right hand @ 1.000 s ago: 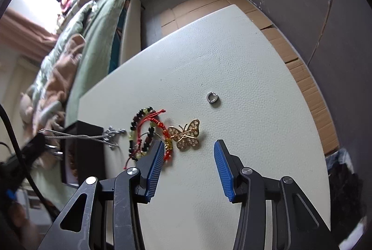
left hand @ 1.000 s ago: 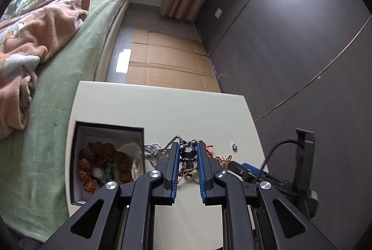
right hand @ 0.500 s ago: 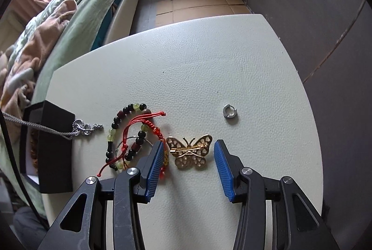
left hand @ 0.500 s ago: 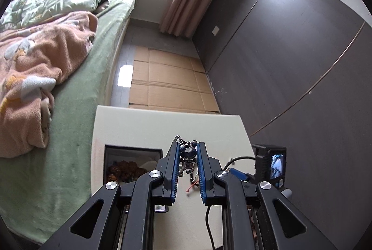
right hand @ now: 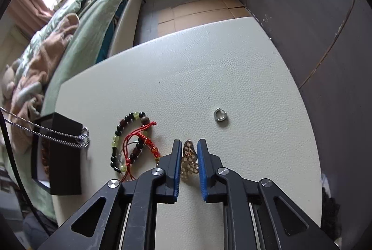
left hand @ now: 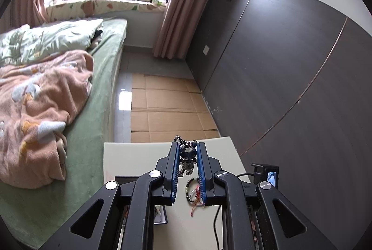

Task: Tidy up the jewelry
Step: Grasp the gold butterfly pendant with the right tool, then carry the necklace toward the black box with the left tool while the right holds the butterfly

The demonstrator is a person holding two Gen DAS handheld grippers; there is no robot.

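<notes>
My left gripper (left hand: 187, 145) is shut on a dark bear pendant (left hand: 187, 157) and holds it high above the cream table (left hand: 130, 157). The pendant's silver chain (right hand: 46, 132) hangs slack over the black jewelry box (right hand: 62, 157) in the right wrist view. My right gripper (right hand: 189, 143) points down at the table; its jaws are closing, and the gold butterfly brooch (right hand: 189, 160) stands on edge, pinched between the blue pads. A beaded bracelet with red cord (right hand: 130, 143) lies just left of it, and a small silver ring (right hand: 220, 115) lies to the upper right.
The box holds brown beads and sits at the table's left edge, next to a green bed (left hand: 97, 110) with a pink blanket. A dark wall (right hand: 313, 17) runs along the table's right side. Cardboard (left hand: 167, 108) covers the floor beyond.
My left gripper rose with the bear pendant, lifting its chain off the table. My right gripper's jaws closed in on the butterfly brooch, which turned from flat to on edge.
</notes>
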